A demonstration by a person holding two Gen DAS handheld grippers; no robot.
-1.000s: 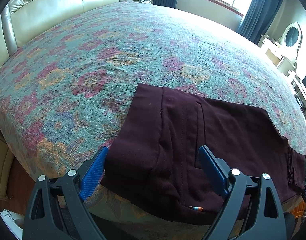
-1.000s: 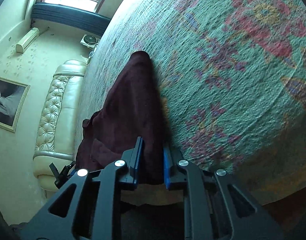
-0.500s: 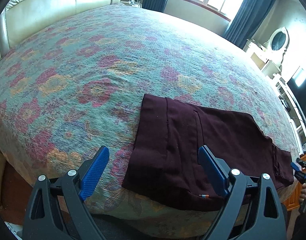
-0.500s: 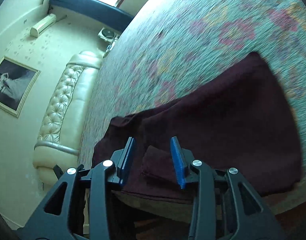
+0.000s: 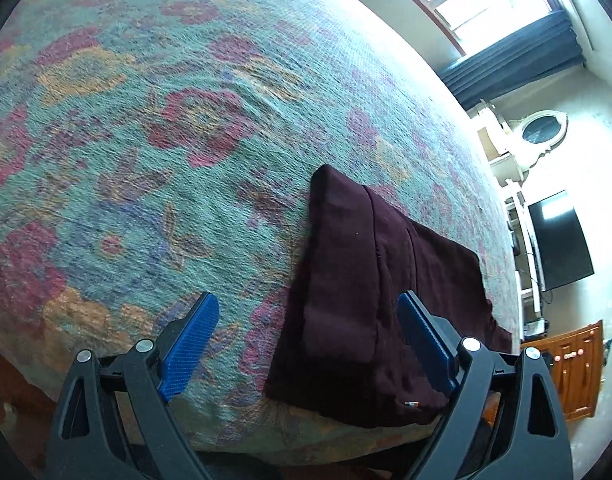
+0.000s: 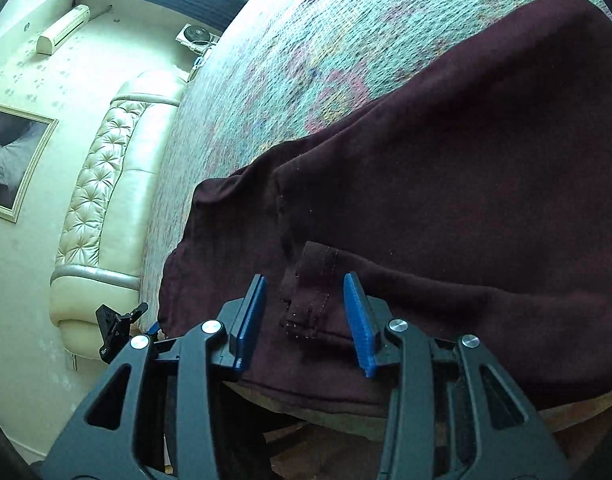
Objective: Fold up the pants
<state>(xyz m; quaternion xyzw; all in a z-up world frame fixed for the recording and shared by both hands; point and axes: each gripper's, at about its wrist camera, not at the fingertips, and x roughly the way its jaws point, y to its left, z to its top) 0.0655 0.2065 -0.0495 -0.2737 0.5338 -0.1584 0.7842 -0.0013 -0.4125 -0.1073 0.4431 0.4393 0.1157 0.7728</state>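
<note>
Where pants (image 6: 446,184) overhang the bed (image 5: 153,152), their edge is hidden.

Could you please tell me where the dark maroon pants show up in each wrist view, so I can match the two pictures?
Left wrist view: pants lie lower right of centre, reaching under the right pad of the left tongs.
Right wrist view: pants fill the centre and right, with a hem between the opening right tongs.
Shared landmark: floral bedspread.

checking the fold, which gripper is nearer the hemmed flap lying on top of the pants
Right. The right gripper has its opening jaws either side of the hemmed flap, not pressing it. The left gripper hovers open at the far end of the pants.
</note>
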